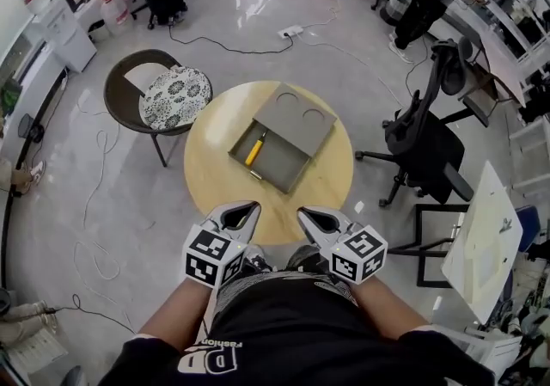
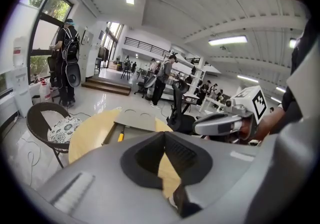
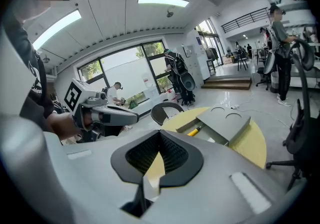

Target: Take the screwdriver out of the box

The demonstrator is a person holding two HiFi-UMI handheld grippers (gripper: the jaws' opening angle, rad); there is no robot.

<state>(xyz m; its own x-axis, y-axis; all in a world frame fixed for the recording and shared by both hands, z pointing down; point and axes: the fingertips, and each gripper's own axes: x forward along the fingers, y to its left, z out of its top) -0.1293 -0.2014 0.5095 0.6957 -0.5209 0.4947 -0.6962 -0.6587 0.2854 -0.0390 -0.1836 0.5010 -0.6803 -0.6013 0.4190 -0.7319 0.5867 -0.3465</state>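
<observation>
A grey box (image 1: 284, 135) lies on the round yellow table (image 1: 331, 178) with its drawer pulled out toward me. In the drawer lies a yellow-handled screwdriver (image 1: 254, 152). My left gripper (image 1: 246, 211) and right gripper (image 1: 307, 217) hover side by side over the table's near edge, short of the box, both shut and empty. In the left gripper view the shut jaws (image 2: 163, 139) point at the box (image 2: 136, 119) and screwdriver (image 2: 120, 137), with the right gripper (image 2: 220, 124) beside them. The right gripper view shows its shut jaws (image 3: 160, 137), the screwdriver (image 3: 195, 130) and the box (image 3: 225, 122).
A dark chair with a patterned cushion (image 1: 174, 96) stands left of the table. A black office chair (image 1: 425, 152) stands to the right, with a white board (image 1: 481, 238) beyond it. Cables (image 1: 232, 45) run over the floor. People stand at desks far back.
</observation>
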